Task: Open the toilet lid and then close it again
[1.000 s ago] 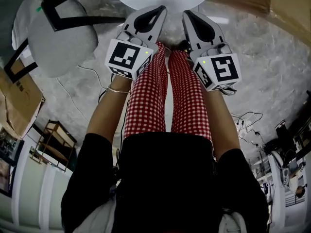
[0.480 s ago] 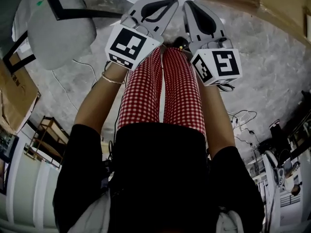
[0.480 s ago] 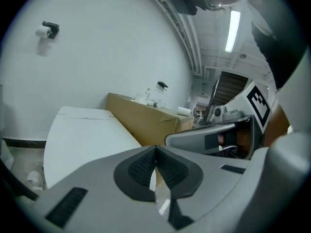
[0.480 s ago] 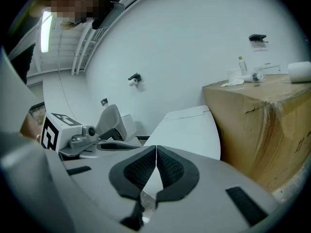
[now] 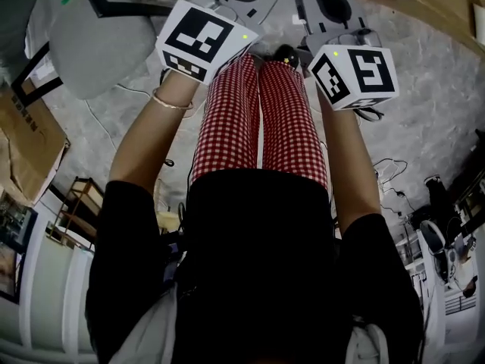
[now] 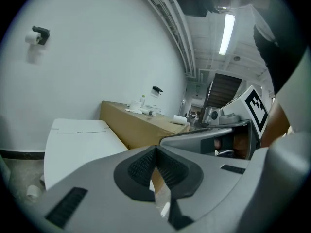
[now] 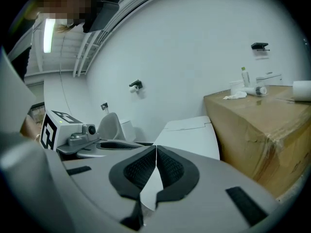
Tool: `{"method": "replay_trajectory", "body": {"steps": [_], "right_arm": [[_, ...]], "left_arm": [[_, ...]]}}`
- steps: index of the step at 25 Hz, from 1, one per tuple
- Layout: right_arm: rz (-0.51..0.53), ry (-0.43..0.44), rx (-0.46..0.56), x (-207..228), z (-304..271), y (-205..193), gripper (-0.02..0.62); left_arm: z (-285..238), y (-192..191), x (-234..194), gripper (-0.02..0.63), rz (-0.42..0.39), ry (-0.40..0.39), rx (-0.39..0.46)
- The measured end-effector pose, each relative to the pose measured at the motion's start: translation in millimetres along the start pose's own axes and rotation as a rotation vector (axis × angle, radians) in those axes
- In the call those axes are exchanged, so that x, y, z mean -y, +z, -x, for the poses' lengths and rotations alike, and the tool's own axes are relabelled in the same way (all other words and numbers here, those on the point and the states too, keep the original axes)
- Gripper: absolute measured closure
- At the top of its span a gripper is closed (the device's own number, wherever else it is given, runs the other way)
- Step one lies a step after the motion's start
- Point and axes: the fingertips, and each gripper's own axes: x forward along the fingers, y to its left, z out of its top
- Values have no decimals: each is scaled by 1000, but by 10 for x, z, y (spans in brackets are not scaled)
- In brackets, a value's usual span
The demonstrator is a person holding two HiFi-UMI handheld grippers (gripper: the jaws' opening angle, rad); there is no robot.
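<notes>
Left gripper (image 6: pixel 156 152) and right gripper (image 7: pixel 155 152) are both clenched empty, held short of the toilet lid (image 7: pixel 188 136), which lies down beside the cardboard box (image 7: pixel 262 130); opening apparently requires reaching its front edge.

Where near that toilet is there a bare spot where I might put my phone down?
The toilet's flat white top is bare, bordered by the wall and the cardboard box. The box's near edge is free too; farther back its top is crowded with a bottle, crumpled tissue and a paper roll.
</notes>
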Motion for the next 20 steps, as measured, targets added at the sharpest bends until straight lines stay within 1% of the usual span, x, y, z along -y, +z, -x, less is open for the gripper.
{"method": "replay_trajectory", "body": {"steps": [3, 6, 9, 15, 17, 20], "right_arm": [[7, 2, 7, -18, 4, 144, 575], [25, 13, 27, -14, 44, 315, 575], [32, 5, 50, -9, 58, 483, 575], [41, 0, 79, -79, 93, 772, 575], [49, -1, 86, -113, 97, 878, 575], [62, 10, 107, -185, 86, 1052, 575]], "left_arm": [[16, 127, -11, 603, 5, 7, 12], [-1, 282, -3, 603, -13, 8, 15], [8, 478, 5, 603, -38, 3, 31], [86, 741, 4, 603, -45, 11, 44], [120, 828, 3, 603, -71, 7, 45], [155, 931, 29, 603, -100, -23, 30]]}}
